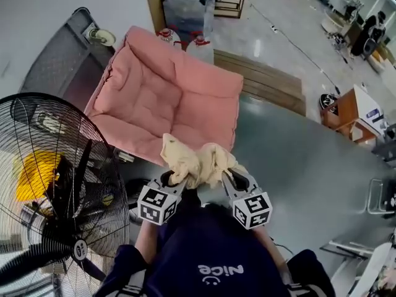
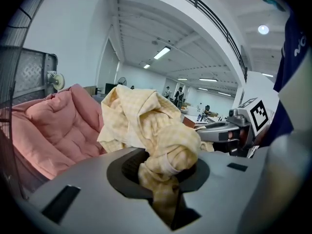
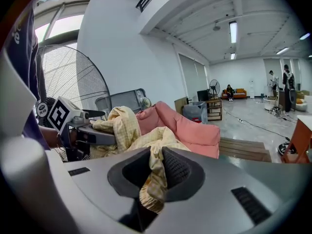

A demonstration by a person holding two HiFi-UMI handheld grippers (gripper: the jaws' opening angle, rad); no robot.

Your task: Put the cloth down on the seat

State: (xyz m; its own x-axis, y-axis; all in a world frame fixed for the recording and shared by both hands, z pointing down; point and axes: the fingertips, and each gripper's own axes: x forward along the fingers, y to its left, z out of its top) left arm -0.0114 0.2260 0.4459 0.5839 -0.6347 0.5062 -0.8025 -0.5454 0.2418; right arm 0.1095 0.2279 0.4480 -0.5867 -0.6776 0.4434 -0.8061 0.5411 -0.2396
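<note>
Left gripper [image 2: 163, 179]: jaws closed on a thick knotted wad of the cloth [image 1: 197, 161]. Right gripper [image 3: 155, 177]: jaws nearly together, pinching a thinner fold of the same cloth.

Cloth is held bunched in the air between the two grippers, at the near edge of the seat [image 1: 167, 98] and not resting on it.

Handling (judged): light, limp, not fragile. It sags wherever it is unsupported, so two grips spread well apart suit it.

Look: pale yellow, fine check, heavily creased.

Beyond: seat is pink, quilted and soft. Black floor fan [image 1: 49, 184] stands beside it.
</note>
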